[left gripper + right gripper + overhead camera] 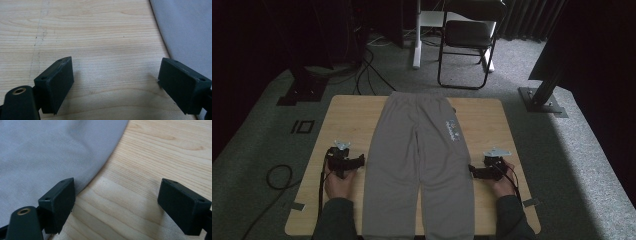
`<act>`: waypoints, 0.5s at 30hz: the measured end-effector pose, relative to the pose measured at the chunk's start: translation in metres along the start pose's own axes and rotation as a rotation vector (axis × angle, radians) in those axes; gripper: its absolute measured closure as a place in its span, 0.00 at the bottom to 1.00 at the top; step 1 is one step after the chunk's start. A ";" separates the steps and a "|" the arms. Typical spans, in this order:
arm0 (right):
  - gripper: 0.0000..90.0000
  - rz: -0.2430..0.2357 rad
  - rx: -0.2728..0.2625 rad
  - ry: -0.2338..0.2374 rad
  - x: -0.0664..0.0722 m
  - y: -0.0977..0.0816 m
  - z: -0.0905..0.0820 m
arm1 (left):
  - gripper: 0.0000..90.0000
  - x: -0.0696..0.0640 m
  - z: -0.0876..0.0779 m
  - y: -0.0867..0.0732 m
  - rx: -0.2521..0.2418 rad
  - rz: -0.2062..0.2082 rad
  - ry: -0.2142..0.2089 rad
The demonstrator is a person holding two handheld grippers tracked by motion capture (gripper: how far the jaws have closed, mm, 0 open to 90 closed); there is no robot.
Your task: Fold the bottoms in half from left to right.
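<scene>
1. Grey trousers (419,165) lie flat down the middle of the wooden table (347,117), waistband at the far edge, both leg ends at the near edge, right in front of you.
2. A small printed mark (452,131) sits on the right side of the trousers, toward the far end.
3. Your left gripper (360,161) rests on bare wood just left of the left trouser leg, pointing toward it. Its jaws stand wide apart with only table between them. In the left gripper view the cloth edge (185,37) runs past the right-hand jaw.
4. Your right gripper (472,171) sits just right of the right trouser leg, pointing in at it. Its jaws are spread wide too and grip nothing. In the right gripper view the trouser edge (62,150) curves close by the left-hand jaw; whether it touches the cloth you cannot tell.
5. Your forearms come in from the near edge on either side of the trousers.
6. Beyond the table's far edge, a dark folding chair (469,37) stands on grey carpet (257,155), with cables trailing at the left.
</scene>
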State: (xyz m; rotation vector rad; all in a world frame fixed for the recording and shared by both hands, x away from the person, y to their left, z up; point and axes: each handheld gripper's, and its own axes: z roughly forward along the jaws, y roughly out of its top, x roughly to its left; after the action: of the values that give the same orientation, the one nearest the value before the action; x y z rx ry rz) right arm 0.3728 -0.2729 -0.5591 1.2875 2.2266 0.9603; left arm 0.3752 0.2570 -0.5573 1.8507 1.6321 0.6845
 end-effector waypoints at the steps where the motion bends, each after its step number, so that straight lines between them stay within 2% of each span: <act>1: 0.16 0.001 0.000 0.000 0.000 0.000 0.000 | 0.15 0.000 0.000 0.000 -0.001 0.000 0.000; 13: 0.16 0.000 0.000 0.000 0.000 0.000 0.000 | 0.18 0.000 -0.001 0.000 -0.008 0.003 -0.002; 15: 0.16 0.003 0.000 -0.002 0.000 0.000 0.000 | 0.26 0.002 -0.003 -0.001 -0.014 0.007 -0.010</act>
State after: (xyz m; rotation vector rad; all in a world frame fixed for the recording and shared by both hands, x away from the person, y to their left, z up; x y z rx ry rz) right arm 0.3727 -0.2727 -0.5590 1.2911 2.2240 0.9599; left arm 0.3728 0.2590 -0.5562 1.8483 1.6117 0.6871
